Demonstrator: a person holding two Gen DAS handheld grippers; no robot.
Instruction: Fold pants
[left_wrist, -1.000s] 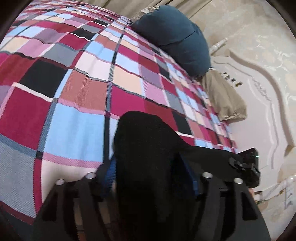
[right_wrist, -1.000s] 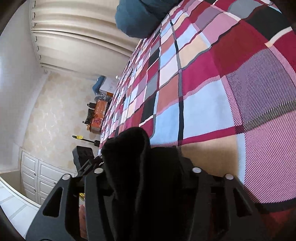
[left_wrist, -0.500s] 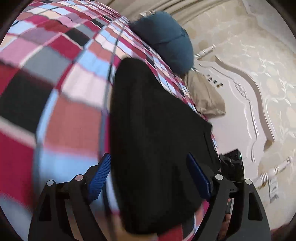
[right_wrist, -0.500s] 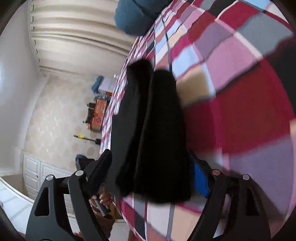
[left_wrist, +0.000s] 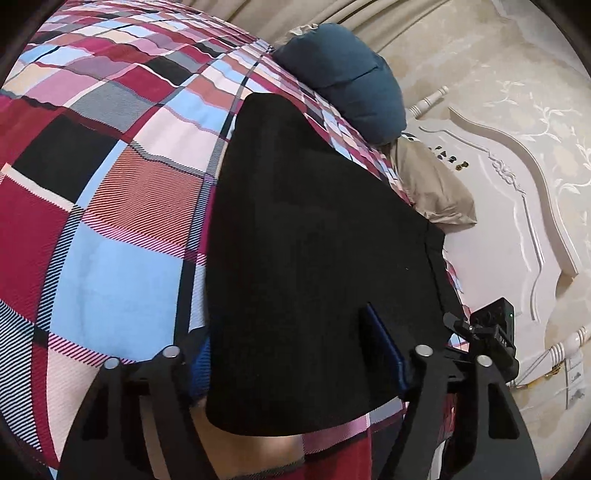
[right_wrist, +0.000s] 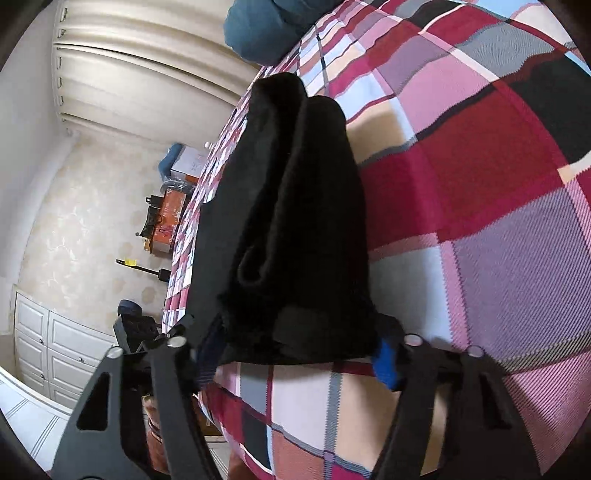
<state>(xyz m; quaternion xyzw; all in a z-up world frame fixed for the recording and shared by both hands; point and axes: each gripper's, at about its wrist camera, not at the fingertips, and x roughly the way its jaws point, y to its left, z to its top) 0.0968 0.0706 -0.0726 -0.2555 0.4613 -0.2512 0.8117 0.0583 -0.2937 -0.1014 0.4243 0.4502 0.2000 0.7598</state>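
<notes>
Black pants (left_wrist: 314, 258) folded flat on plaid bed (left_wrist: 110, 229).
Left gripper (left_wrist: 295, 362) and right gripper (right_wrist: 295, 350) just closing, straddling pants' near edge, grip unclear; blue pillow (left_wrist: 347, 74) beyond.

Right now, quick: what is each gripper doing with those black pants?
Left gripper: open, jaws just closing, over the folded black fabric pants, not pinching them.
Right gripper: jaws just closing around the pants' end; cannot tell whether it grips.

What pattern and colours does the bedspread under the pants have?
The bedspread is a checked patchwork of red, pink, light blue, grey, peach and black, clearest in the left wrist view.
</notes>
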